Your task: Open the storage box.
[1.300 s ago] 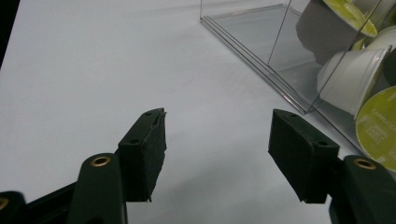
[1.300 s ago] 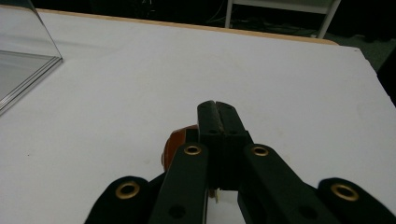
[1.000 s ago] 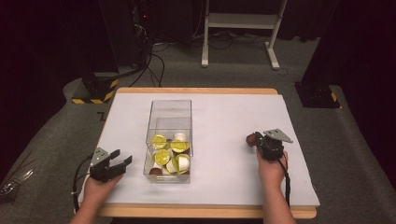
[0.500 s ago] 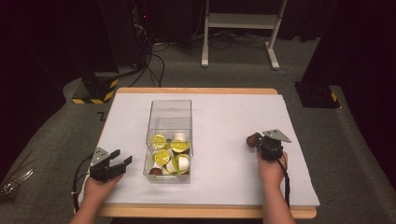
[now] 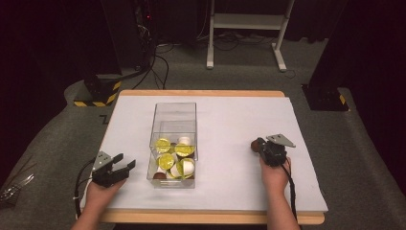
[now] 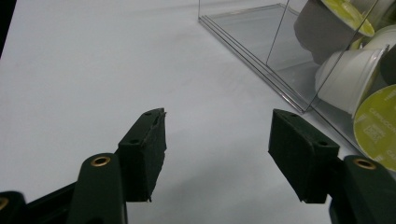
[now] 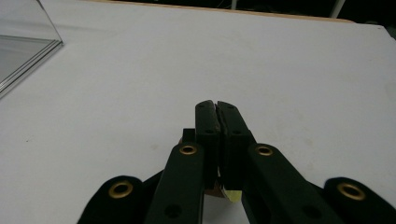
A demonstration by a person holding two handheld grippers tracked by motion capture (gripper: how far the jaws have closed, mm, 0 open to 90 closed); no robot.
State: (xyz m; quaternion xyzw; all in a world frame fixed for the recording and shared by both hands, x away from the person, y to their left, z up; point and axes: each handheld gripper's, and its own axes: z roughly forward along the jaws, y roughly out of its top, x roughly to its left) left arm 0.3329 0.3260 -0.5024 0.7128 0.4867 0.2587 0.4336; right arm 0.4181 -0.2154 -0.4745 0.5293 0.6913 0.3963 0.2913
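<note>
A clear plastic box (image 5: 175, 115) stands on the white table, its near end holding several coffee capsules (image 5: 174, 158) with yellow-green lids and white or brown bodies. My left gripper (image 5: 125, 161) rests open at the front left, nothing between its jaws; in the left gripper view it (image 6: 217, 140) points past the box corner (image 6: 280, 70) and the capsules (image 6: 350, 79). My right gripper (image 5: 259, 144) sits at the right with a brown capsule (image 5: 252, 145) at its tip. In the right gripper view its jaws (image 7: 217, 109) are pressed together and have just eased a hair, a yellow lid edge (image 7: 231, 193) pinched low between them.
The white sheet (image 5: 230, 120) covers a wooden table (image 5: 201, 93). A white table frame (image 5: 249, 21) and cables lie on the floor behind. Yellow-black striped bases (image 5: 98, 93) stand at the far left, a dark base (image 5: 325, 98) at the far right.
</note>
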